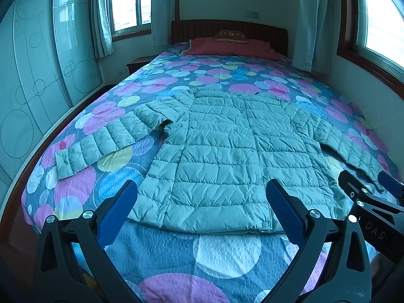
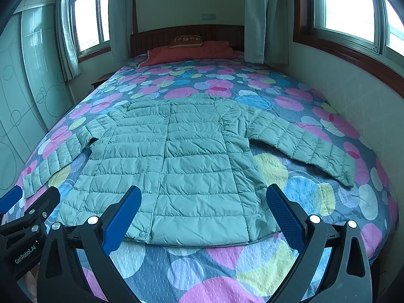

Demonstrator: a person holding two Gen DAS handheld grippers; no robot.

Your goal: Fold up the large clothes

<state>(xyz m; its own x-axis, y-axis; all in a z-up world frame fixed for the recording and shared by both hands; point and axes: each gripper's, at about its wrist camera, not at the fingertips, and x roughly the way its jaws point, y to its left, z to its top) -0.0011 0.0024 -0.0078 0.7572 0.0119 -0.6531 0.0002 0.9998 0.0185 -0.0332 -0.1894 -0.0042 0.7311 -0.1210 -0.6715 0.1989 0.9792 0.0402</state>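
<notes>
A pale green quilted puffer jacket (image 1: 222, 151) lies flat and closed on the bed, hem toward me, both sleeves spread out to the sides. It also shows in the right wrist view (image 2: 176, 156). My left gripper (image 1: 202, 212) is open and empty, held above the bed just in front of the hem. My right gripper (image 2: 204, 214) is open and empty too, also in front of the hem. The right gripper's blue tips show at the right edge of the left wrist view (image 1: 366, 189). The left gripper shows at the left edge of the right wrist view (image 2: 30, 207).
The bed (image 1: 227, 257) has a blue cover with coloured circles. A red pillow (image 1: 232, 46) and dark headboard (image 1: 227, 29) are at the far end. A wardrobe (image 1: 38, 75) stands left, a wall with a window (image 2: 353, 7) right, a nightstand (image 1: 137, 64) far left.
</notes>
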